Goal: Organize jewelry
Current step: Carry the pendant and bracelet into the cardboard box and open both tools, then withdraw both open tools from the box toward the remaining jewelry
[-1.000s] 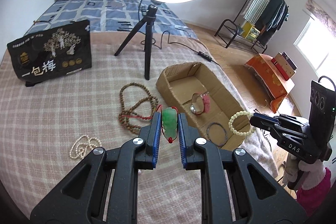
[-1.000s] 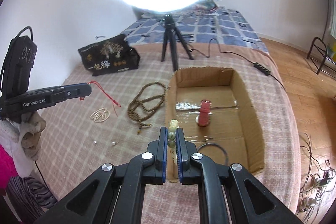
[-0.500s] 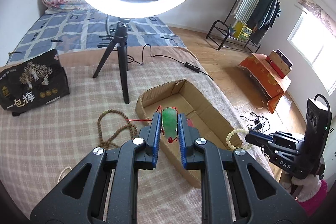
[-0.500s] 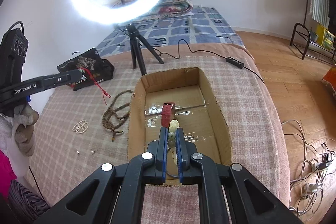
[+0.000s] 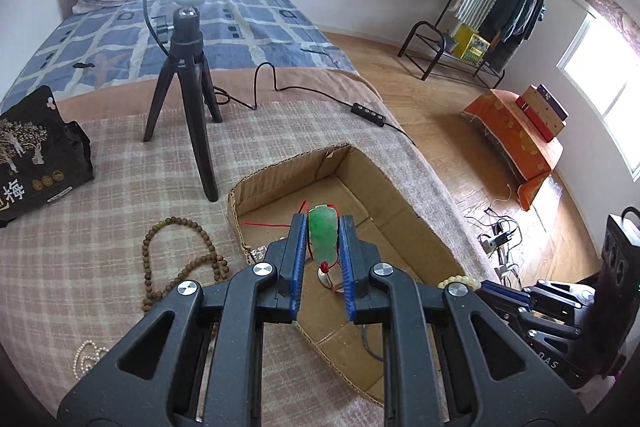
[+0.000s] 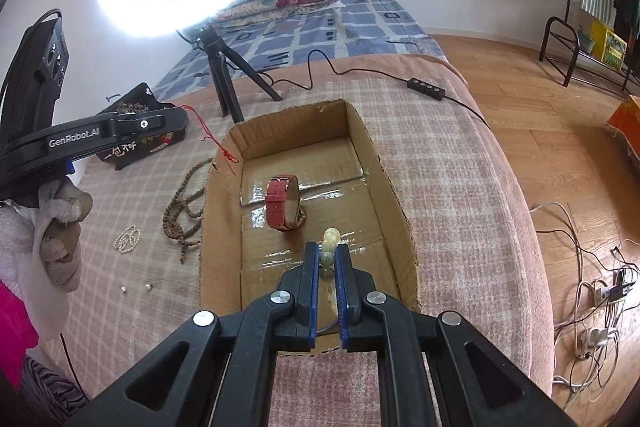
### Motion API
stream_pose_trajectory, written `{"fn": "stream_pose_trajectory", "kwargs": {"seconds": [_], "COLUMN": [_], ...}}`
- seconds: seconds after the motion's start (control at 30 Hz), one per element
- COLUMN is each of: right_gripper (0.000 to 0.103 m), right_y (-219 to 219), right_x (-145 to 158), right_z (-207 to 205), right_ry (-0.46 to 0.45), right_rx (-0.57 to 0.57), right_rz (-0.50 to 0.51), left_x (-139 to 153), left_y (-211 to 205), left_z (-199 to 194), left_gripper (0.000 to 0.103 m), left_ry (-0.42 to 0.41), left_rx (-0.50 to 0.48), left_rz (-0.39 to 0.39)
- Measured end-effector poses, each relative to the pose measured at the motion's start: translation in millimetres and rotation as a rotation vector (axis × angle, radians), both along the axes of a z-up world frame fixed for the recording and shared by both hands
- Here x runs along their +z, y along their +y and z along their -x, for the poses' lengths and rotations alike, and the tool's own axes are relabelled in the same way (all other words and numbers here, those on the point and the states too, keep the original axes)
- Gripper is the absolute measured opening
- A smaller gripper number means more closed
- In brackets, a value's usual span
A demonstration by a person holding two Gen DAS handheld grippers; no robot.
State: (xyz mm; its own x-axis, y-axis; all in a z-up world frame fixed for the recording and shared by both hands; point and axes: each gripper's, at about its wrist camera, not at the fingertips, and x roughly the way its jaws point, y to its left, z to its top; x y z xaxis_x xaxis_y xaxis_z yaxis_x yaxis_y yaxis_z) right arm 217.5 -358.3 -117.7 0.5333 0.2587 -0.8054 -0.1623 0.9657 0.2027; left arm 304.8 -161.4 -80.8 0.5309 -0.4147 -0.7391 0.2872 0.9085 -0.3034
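My left gripper (image 5: 323, 227) is shut on a green jade pendant (image 5: 325, 237) with a red cord, held above the open cardboard box (image 5: 280, 183). My right gripper (image 6: 327, 253) is shut on a pale bead bracelet (image 6: 330, 238), held over the near end of the same box (image 6: 386, 183). A red-strapped watch (image 6: 280, 203) stands inside the box. A brown bead necklace (image 5: 188, 263) and a small pearl strand (image 5: 86, 355) lie on the checked blanket left of the box. The right gripper shows in the left wrist view (image 5: 486, 287), the left gripper in the right wrist view (image 6: 184, 117).
A ring light on a black tripod (image 5: 188, 83) stands behind the box, its cable and switch (image 5: 368, 114) trailing right. A black snack bag (image 5: 32, 155) lies at the left. The bed edge drops to a wooden floor (image 6: 560, 131) on the right.
Both grippers have moved forward over the box with their items still held. The box now lies directly under them; the ring light is closer.
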Motion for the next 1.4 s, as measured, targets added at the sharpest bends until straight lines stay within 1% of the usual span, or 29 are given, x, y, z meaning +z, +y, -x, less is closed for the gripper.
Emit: {"fn": "stream_pose_trajectory", "kwargs": {"seconds": [0.23,0.43,0.47,0.5,0.53,0.57,0.6,0.63,0.7,0.77,0.83,0.9,0.93,1.03,1.1,1.3,1.4], "right_gripper": [0.006,0.007,0.012,0.021,0.025,0.030,0.032,0.035,0.061,0.070,0.073,0.082,0.084,0.086,0.091,0.097,0.098], "right_y": [-4,-1,-1,0,0,1,2,4,6,6,6,6,7,10,11,13,15], "right_x": [-8,-7,-7,-6,-6,-6,-5,-6,-5,-4,-2,-1,0,1,2,5,8], "right_z": [-3,-3,-3,-3,-3,-3,-2,-2,-1,-1,-1,-1,-1,-1,-1,1,2], "right_ry": [0.021,0.018,0.016,0.012,0.010,0.008,0.006,0.007,0.001,-0.011,-0.017,-0.021,-0.025,-0.027,-0.031,-0.046,-0.053], "right_rx": [-0.007,-0.002,-0.002,0.000,0.005,0.008,0.006,0.004,0.000,-0.005,-0.007,-0.013,-0.014,-0.014,-0.017,-0.025,-0.025], "right_rz": [-0.009,-0.014,-0.014,-0.017,-0.022,-0.023,-0.015,-0.003,0.009,0.020,0.024,0.026,0.027,0.039,0.049,0.049,0.044], "left_x": [-14,-15,-15,-14,-14,-13,-13,-12,-10,-10,-10,-8,-7,-4,-2,7,11], "left_y": [-5,-7,-8,-8,-9,-10,-10,-10,-10,-9,-10,-9,-7,-3,-1,15,27], "left_z": [-9,-9,-9,-8,-9,-8,-8,-8,-7,-7,-7,-7,-6,-3,-1,9,16], "left_gripper": [0.015,0.015,0.015,0.015,0.018,0.024,0.040,0.047,0.047,0.047,0.047,0.047,0.047,0.047,0.047,0.047,0.047], "left_ry": [0.037,0.041,0.039,0.037,0.034,0.033,0.032,0.030,0.028,0.028,0.027,0.025,0.023,0.013,0.008,-0.015,-0.031], "left_rx": [0.008,0.007,0.005,0.002,0.000,-0.001,-0.003,-0.002,0.000,0.000,0.001,0.002,0.003,0.007,0.005,0.016,0.025], "left_rz": [0.001,-0.013,-0.017,-0.019,-0.021,-0.023,-0.021,-0.018,-0.017,-0.016,-0.018,-0.020,-0.021,-0.028,-0.026,-0.028,-0.037]}}
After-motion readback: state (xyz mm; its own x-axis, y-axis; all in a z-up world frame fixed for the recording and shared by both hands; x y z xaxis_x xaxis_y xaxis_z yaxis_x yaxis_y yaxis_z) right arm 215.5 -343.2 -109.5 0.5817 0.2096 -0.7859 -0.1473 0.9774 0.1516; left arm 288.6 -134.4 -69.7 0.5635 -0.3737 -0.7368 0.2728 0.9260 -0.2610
